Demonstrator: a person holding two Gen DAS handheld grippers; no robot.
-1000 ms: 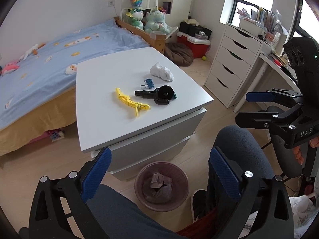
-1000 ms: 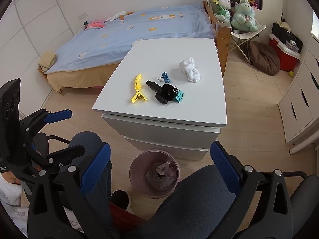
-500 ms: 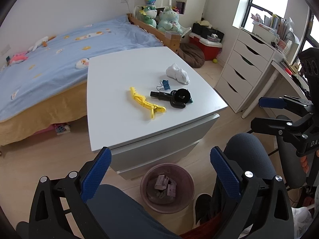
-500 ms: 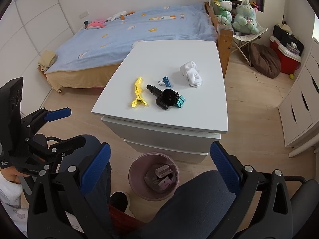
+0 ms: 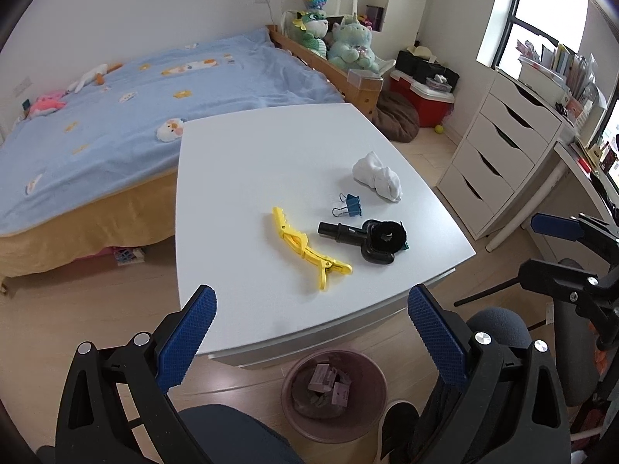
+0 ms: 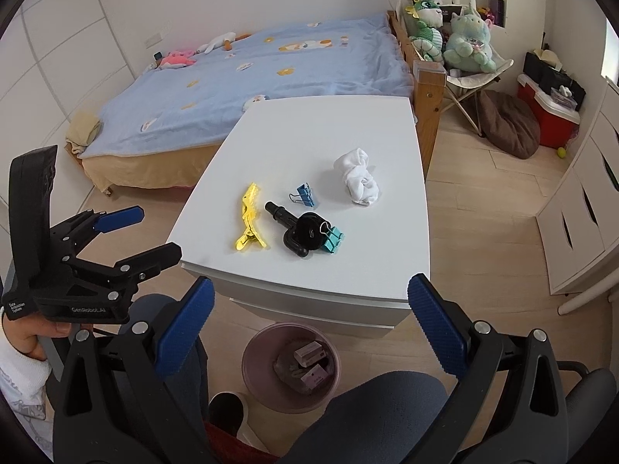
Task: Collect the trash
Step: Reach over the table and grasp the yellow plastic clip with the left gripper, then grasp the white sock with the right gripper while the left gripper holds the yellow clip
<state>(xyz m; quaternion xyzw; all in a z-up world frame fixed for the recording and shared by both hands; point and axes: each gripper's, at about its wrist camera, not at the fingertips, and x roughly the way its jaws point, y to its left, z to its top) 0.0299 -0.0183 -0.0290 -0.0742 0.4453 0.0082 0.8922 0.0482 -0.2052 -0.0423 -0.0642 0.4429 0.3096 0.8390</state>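
A white crumpled tissue (image 5: 378,178) (image 6: 358,181) lies on the white table (image 5: 240,178) (image 6: 332,131), with a yellow hair clip (image 5: 305,249) (image 6: 249,218), a blue binder clip (image 5: 350,205) (image 6: 303,195), a black handheld gadget (image 5: 365,237) (image 6: 300,230) and a teal binder clip (image 6: 332,236). A mauve trash bin (image 5: 333,394) (image 6: 291,365) holding small boxes stands on the floor before the table. My left gripper (image 5: 311,334) (image 6: 154,234) is open and empty. My right gripper (image 6: 309,323) (image 5: 549,245) is open and empty. Both hover above my knees, short of the table.
A bed with a blue cover (image 5: 116,116) lies behind the table. A white drawer unit (image 5: 499,162) and a desk stand on the right. Plush toys (image 6: 445,34), a brown beanbag (image 6: 506,123) and a red cooler (image 6: 549,120) are at the back.
Both grippers have risen and moved forward toward the table, so it looks nearer. The bin's contents have changed from a crumpled lump to small boxes on top.
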